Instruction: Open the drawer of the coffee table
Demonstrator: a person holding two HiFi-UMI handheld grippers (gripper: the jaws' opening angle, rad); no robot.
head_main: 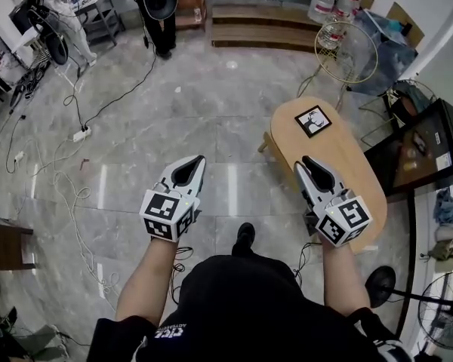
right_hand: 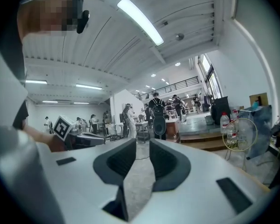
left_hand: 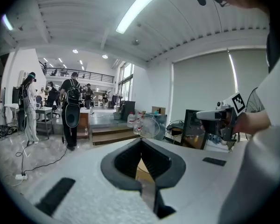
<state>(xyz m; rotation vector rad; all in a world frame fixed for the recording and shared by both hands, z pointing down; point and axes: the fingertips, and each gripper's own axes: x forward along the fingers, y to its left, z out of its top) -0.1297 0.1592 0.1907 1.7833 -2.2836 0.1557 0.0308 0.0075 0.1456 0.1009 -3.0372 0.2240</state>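
The left gripper [head_main: 198, 160] hangs over the floor [head_main: 211, 130], its jaws pressed together on nothing. Right of it, the right gripper [head_main: 306, 160] hovers above the oval wooden coffee table [head_main: 351, 153], jaws partly apart and empty.

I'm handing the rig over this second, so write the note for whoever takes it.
Left tongs: shut, empty, held over the floor to the left of the coffee table.
Right tongs: jaws apart, nothing between them, held over the table's near left edge.
The table is the oval wooden one on the right, with a marker card lying on its far end.
The drawer shows in no view, so I cannot tell which side it is on.
Done: nothing; neither pair touches the table.
Left: find the drawer front, grip it and pull it open.
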